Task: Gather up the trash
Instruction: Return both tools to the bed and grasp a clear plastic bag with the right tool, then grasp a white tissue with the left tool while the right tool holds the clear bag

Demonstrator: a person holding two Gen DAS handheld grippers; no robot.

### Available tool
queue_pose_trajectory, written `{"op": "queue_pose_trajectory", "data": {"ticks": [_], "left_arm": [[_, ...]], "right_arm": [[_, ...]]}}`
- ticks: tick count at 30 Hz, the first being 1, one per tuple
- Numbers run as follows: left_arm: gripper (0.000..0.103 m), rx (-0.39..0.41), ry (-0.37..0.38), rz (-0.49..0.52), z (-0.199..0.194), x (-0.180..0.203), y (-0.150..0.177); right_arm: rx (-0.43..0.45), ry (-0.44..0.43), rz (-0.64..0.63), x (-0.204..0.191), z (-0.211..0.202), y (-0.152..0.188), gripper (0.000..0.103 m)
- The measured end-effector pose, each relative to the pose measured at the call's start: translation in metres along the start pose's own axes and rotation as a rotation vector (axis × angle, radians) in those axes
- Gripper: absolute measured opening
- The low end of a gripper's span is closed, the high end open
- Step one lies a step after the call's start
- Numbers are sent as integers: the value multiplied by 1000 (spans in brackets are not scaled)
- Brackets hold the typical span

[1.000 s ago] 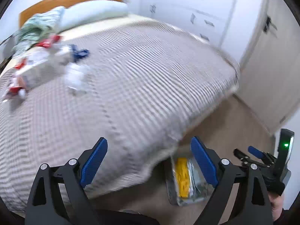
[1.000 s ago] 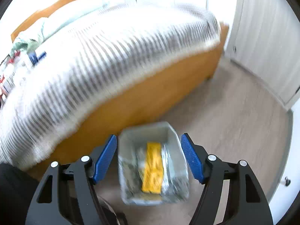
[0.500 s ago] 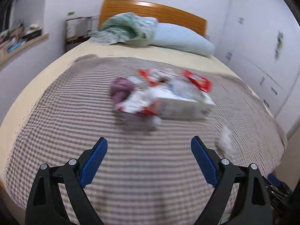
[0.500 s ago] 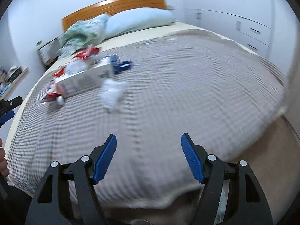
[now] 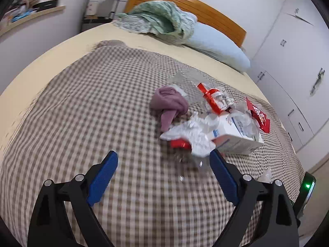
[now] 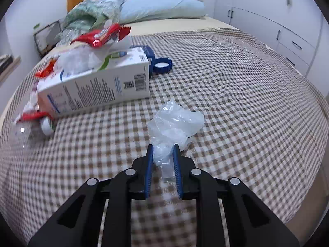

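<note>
My right gripper [image 6: 163, 147] is shut on a crumpled clear plastic wrapper [image 6: 174, 123] that rests on the checked bedspread [image 6: 246, 103]. Behind it to the left lies a white carton [image 6: 96, 84], with red snack wrappers [image 6: 100, 36] and a blue cap [image 6: 162, 65] around it. My left gripper [image 5: 163, 161] is open and empty above the bedspread [image 5: 82, 113]. Just ahead of it lie white crumpled plastic [image 5: 193, 133], the white carton [image 5: 236, 135], red wrappers [image 5: 257, 115] and a purple cloth [image 5: 168, 105].
A pale blue pillow [image 5: 218, 45] and a green blanket [image 5: 162, 20] lie at the wooden headboard [image 5: 185, 2]. White wardrobes [image 5: 298, 61] stand along the right. A nightstand [image 5: 100, 10] and a shelf [image 5: 30, 14] are at the far left.
Both grippers swung from the floor bin up to the bed. My right gripper moved to the clear plastic wrapper and closed on it. My left gripper came nearer the trash pile, still open.
</note>
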State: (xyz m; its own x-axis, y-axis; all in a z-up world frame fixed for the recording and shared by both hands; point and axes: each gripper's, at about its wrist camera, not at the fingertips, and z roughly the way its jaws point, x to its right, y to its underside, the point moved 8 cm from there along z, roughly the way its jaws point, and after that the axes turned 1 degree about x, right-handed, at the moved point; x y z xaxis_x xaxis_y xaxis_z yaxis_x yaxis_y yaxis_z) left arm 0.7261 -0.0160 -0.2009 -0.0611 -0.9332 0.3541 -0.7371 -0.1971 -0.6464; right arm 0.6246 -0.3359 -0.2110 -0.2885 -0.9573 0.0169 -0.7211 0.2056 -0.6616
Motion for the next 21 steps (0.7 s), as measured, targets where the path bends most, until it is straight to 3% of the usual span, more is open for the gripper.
{"op": "queue_pose_trajectory", "data": {"ticks": [1,8,10,12,14,19,21], "left_arm": [[88,-19,30,14,10,5,-6],[86,-83,135,45,48,27,-32],[80,-120,145,36,65,31,-34],[63,-152,145,15,79,30,-34],[55,-194,160,-1,92,32,-30],[50,-254,152,-12,115,33,-21],[37,-269,162,-23,120,35,-18]], "right_arm": [[11,-11,10,-5,-3,-1,10],[98,-121,27,-50,-24,-12,9],[121,-165,41,-62,-30,-18,9],[139,-199,35,-77,-30,-20,9],[138,-229,18,-90,-27,-15,9],[74,-272,-12,-105,-7,0,9],[59,-276,0,-105,-5,2,9]]}}
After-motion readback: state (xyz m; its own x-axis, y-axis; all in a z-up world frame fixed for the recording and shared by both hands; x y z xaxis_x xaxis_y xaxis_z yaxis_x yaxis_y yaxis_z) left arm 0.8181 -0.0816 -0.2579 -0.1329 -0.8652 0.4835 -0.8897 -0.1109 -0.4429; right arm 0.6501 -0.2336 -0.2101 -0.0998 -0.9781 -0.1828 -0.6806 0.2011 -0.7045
